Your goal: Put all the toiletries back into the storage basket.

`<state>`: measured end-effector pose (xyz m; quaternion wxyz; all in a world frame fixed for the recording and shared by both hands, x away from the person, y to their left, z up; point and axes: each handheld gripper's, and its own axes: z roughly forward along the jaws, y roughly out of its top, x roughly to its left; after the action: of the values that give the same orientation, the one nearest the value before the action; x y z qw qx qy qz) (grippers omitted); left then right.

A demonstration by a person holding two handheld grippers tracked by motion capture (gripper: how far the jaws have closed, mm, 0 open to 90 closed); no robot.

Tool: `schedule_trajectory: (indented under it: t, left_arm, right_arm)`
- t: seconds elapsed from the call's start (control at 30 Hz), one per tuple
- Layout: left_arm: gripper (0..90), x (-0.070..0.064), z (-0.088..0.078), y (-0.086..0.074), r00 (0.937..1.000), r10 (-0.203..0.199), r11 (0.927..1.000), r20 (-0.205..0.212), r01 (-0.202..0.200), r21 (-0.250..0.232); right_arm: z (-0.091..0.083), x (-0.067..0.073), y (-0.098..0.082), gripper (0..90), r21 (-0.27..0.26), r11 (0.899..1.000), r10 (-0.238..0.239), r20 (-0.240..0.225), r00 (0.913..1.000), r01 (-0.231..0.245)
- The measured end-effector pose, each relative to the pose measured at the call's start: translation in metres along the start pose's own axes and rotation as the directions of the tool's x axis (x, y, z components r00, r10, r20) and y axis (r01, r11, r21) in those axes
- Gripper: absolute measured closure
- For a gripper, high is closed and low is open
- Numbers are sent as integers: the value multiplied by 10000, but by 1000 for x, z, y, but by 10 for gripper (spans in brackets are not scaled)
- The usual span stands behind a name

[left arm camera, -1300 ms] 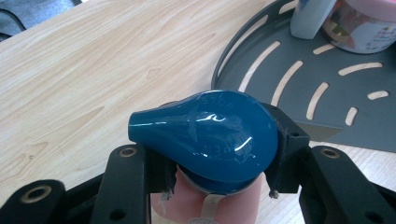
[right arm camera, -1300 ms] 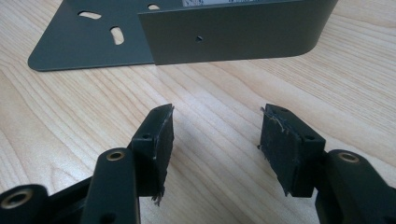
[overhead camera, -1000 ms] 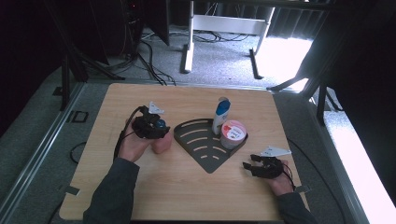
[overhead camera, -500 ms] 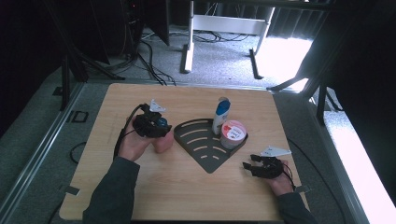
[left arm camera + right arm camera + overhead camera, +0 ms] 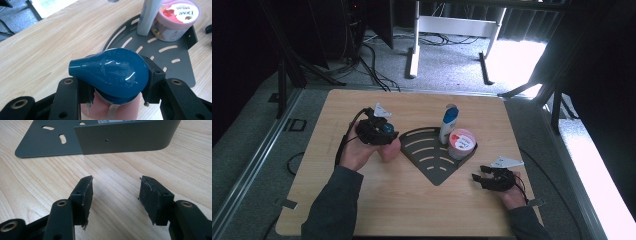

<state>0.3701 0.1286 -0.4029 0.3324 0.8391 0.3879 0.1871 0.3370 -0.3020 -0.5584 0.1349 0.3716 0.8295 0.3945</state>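
Pink bottle with blue cap clamped between left gripper fingers

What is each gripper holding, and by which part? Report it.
The left gripper clamps a pink bottle by its blue flip cap. The right gripper is open and holds nothing.

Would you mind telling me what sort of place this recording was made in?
Probably a lab or workshop: a bare wooden table on grey carpet, loose cables on the floor and dark equipment stands around it.
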Motion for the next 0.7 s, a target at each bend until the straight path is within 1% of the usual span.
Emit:
schedule_trajectory:
  t: [0.47, 0.7]
  left_arm:
    - [525, -6, -2, 15, 9998, 137, 9996, 162, -133, -232]
    - [525, -9, 3, 19, 9994, 134, 9994, 305, -124, -330]
  right_arm:
    - [0, 0, 0, 439, 0, 10000, -5, -6, 10000, 5]
    - [0, 0, 0, 439, 1, 10000, -6, -5, 10000, 6]
